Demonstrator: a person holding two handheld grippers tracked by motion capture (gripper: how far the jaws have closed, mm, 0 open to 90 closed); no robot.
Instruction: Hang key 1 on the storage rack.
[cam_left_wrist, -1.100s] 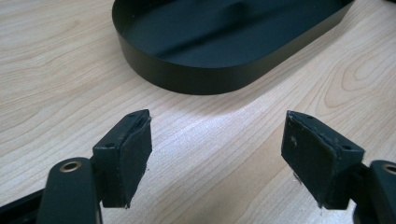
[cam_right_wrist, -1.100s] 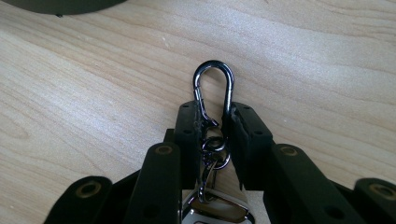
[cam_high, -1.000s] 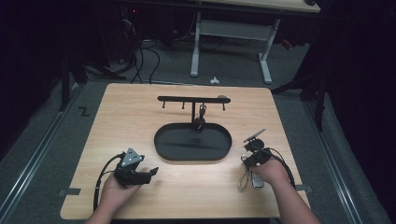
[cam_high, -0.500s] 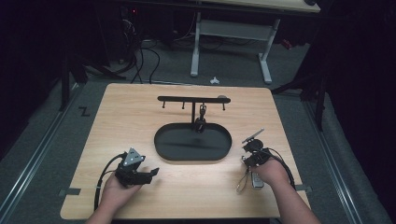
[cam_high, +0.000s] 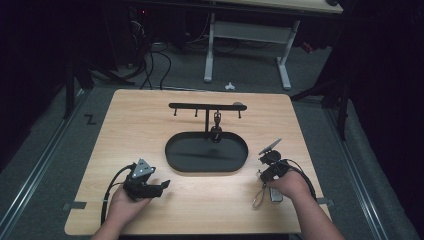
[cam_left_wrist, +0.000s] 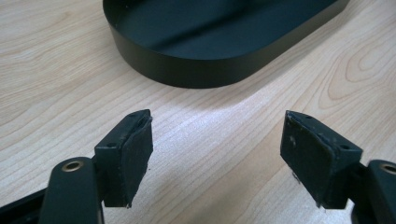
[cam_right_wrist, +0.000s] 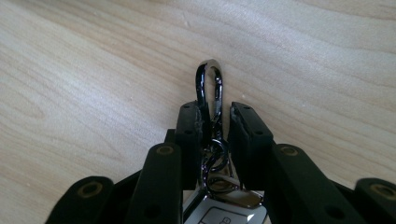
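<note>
My right gripper (cam_right_wrist: 216, 122) is shut on a dark metal key clip (cam_right_wrist: 209, 84) that lies on the wooden table; its ring and a grey key fob (cam_right_wrist: 224, 215) sit between the jaws, close to the camera. From above, the right gripper (cam_high: 265, 175) is at the front right, with the key fob (cam_high: 274, 196) by the hand. My left gripper (cam_high: 162, 185) rests at the front left, open and holding nothing. In the left gripper view, the left gripper (cam_left_wrist: 217, 154) faces the wall of the black oval tray (cam_left_wrist: 187, 70).
The black oval tray (cam_high: 175, 150) sits mid-table. A post in it carries a black hook rack (cam_high: 207, 106), and a small dark item (cam_high: 216, 131) hangs from one hook. Bare wood (cam_high: 215, 205) lies between the two hands. Another table's legs stand beyond the far edge.
</note>
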